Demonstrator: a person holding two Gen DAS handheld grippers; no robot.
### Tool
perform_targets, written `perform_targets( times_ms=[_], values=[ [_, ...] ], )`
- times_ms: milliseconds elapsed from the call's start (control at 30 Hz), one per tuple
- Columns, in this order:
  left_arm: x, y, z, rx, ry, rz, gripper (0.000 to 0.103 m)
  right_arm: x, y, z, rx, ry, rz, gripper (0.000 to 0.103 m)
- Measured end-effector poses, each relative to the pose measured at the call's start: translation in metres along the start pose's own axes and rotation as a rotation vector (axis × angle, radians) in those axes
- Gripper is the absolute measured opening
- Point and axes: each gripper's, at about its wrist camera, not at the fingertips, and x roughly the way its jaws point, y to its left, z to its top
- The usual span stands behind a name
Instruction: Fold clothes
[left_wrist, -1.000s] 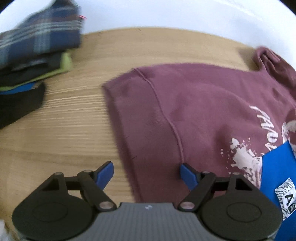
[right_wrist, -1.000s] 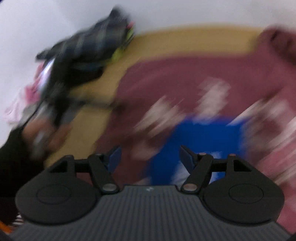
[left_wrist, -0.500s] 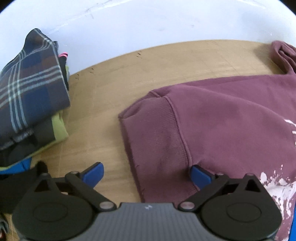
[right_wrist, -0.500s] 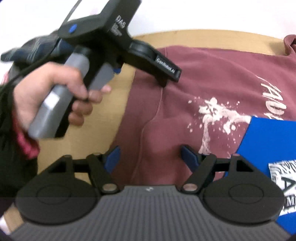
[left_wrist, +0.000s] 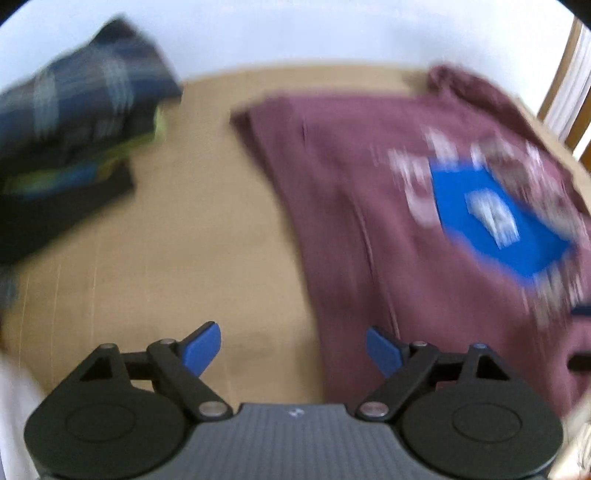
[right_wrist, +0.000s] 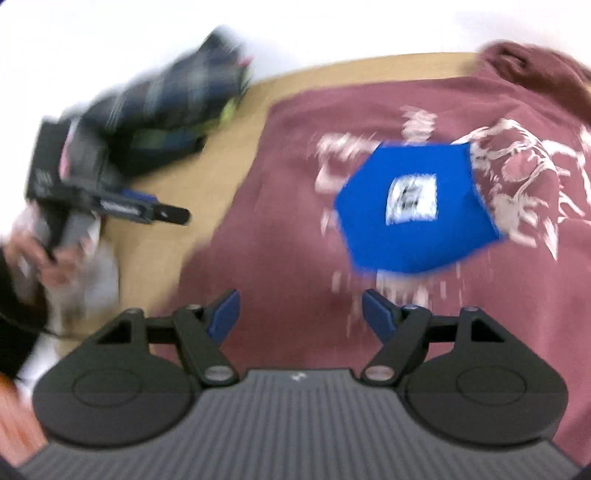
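My left gripper (left_wrist: 293, 345) hangs above the wooden table (left_wrist: 166, 258) with its jaws spread wide and nothing between them; its blue fingertips (left_wrist: 203, 345) sit over bare wood on one side and over the hem edge of the maroon sweatshirt (left_wrist: 369, 192) on the other. My right gripper (right_wrist: 300, 314) is just as wide and just as empty, hovering over the lower front of the sweatshirt (right_wrist: 280, 229).

The sweatshirt lies spread flat, printed side up, covering the right part of the table and reaching toward its far edge, where a bunched bit of maroon fabric (right_wrist: 524, 62) rises (hood or sleeve, I cannot tell through the blur). A white splatter print (right_wrist: 517, 177) runs across the chest. On top of it, about mid-chest, rests a blue square (right_wrist: 417, 206) with a small black-and-white patch at its centre; in the left view the same blue square (left_wrist: 495, 218) shows toward the right side of the garment.

At the table's far left corner sits a pile of folded clothes (left_wrist: 74, 122): a dark plaid piece on top, something lime green and blue under it, black at the bottom. From the right view I see the pile (right_wrist: 166, 107) again, and in front of it my left hand (right_wrist: 48, 258) holding the other gripper over bare wood, beside the sweatshirt's left edge and not touching it.

Both views are smeared.
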Motion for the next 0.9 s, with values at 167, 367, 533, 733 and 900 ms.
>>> perform_targets(
  times_ms=[167, 367, 533, 733, 900],
  values=[
    [-0.008, -0.038, -0.057, 0.012, 0.075, 0.004, 0.087, 0.005, 0.039, -0.033, -0.231, 0.077, 0.06, 0.074],
    [-0.021, -0.071, -0.069, 0.035, 0.014, 0.021, 0.086, 0.035, 0.062, -0.056, -0.307, 0.068, 0.046, 0.072],
    [-0.035, -0.076, -0.064, -0.028, -0.052, 0.05, 0.087, 0.033, 0.069, -0.069, -0.342, 0.096, 0.151, 0.017],
    [-0.019, -0.092, -0.059, -0.045, -0.004, 0.049, 0.085, 0.005, 0.048, -0.094, -0.273, 0.15, 0.11, 0.018],
    [-0.02, -0.136, -0.057, 0.058, -0.01, 0.005, 0.085, -0.088, -0.038, -0.123, 0.04, -0.05, -0.119, 0.053]
  ],
)
